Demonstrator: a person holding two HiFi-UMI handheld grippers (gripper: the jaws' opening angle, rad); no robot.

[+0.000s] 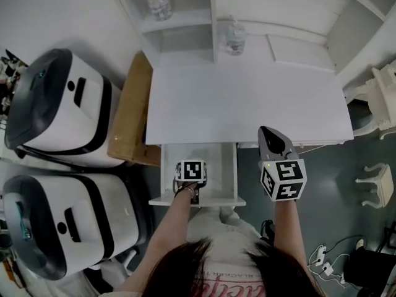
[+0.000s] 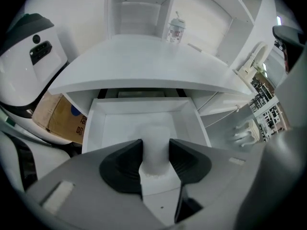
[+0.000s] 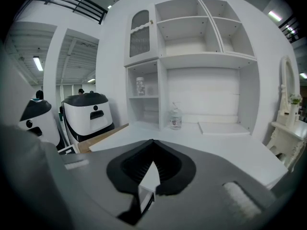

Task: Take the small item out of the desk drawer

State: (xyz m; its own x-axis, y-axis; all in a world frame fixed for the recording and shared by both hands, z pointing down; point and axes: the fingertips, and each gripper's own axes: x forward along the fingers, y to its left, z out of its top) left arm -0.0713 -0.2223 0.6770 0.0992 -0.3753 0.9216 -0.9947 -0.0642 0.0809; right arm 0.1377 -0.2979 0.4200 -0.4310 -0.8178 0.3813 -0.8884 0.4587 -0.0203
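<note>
The desk drawer (image 1: 229,166) stands pulled out below the white desk top (image 1: 247,104). My left gripper (image 1: 190,177) reaches down into it. In the left gripper view its jaws (image 2: 156,146) are closed on a small white cylindrical item (image 2: 156,152), which sits over the drawer's white floor (image 2: 120,128). In the head view the item is hidden under the marker cube. My right gripper (image 1: 266,133) is held above the desk's front edge, right of the drawer, shut with nothing in it (image 3: 153,143).
A clear bottle (image 1: 234,36) stands at the back of the desk and another (image 1: 159,5) on a shelf. Two white and black machines (image 1: 62,104) and a cardboard box (image 1: 133,113) stand at the left. A white stool (image 1: 374,184) is at the right.
</note>
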